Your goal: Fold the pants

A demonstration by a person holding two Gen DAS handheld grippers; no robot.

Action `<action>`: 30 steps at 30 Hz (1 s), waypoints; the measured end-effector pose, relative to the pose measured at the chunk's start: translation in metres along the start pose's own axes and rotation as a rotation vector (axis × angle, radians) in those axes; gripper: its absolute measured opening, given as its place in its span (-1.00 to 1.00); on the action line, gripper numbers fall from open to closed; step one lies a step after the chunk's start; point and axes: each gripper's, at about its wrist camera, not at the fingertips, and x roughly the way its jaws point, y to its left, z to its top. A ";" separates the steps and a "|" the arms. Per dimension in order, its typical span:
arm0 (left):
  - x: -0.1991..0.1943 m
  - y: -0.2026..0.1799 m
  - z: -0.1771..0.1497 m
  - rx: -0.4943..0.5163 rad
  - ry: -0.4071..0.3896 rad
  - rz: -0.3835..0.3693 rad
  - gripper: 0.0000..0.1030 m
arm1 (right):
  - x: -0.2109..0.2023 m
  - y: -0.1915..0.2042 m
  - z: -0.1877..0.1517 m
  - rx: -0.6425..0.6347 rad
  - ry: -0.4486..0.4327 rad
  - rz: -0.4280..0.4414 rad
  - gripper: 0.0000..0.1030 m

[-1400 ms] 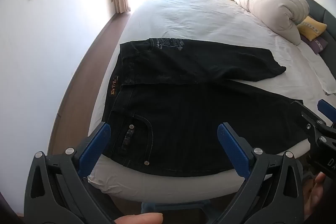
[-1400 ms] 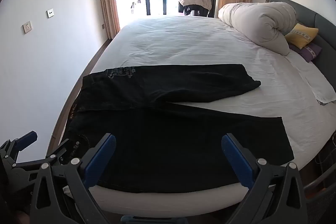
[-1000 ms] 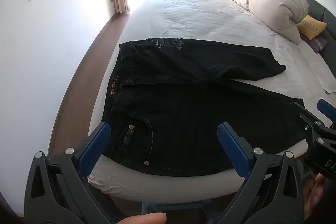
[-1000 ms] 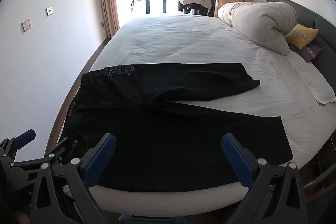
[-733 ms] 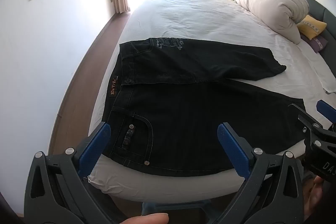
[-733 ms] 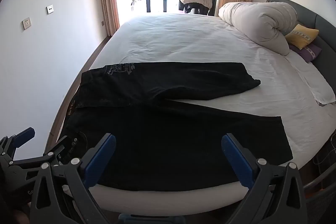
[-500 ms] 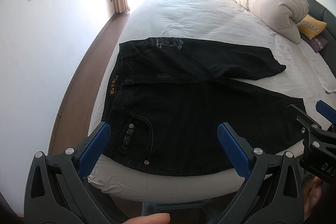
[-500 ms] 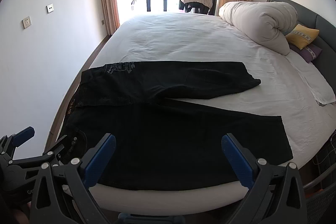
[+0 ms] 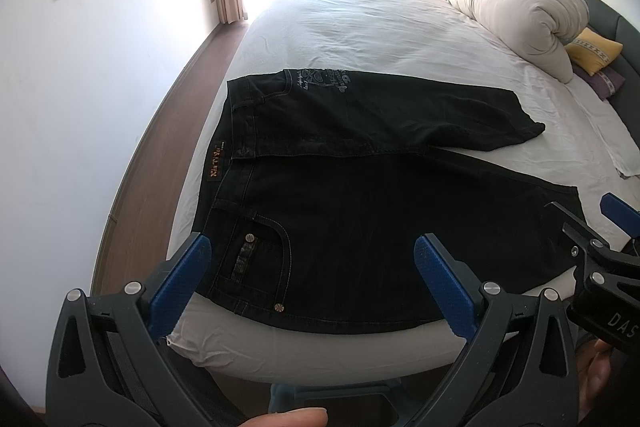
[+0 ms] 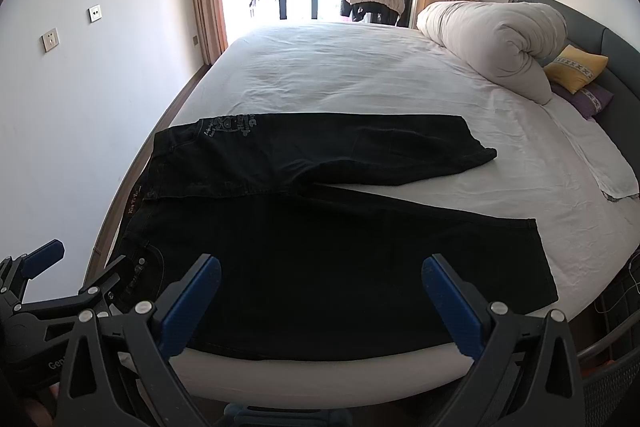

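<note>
**Both grippers are hovering open over flat black pants**

The black pants [image 9: 360, 211] are lying spread on the white bed [image 9: 360, 39], waistband at the left near the bed's edge, two legs running right in a narrow V; the near leg is reaching the front edge.

The left gripper [image 9: 308, 279] is hanging above the waist pocket, jaws spread wide and gripping nothing. The right gripper [image 10: 320, 295] is sitting over the near leg, toward the hem, equally wide and empty.

The step in hand is probably laying one leg over the other. To do it well, each claw should be pinching one outer edge, waist corner and hem together, lifting evenly, and carrying the cloth across so seams are lining up without dragging.
</note>
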 end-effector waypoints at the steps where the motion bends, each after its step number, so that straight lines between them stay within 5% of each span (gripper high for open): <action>1: 0.000 0.000 0.000 0.000 0.000 0.000 1.00 | 0.000 -0.001 -0.001 0.000 0.000 0.001 1.00; 30: 0.000 0.000 0.000 0.000 0.003 0.000 1.00 | 0.004 0.004 -0.008 -0.002 0.008 0.001 1.00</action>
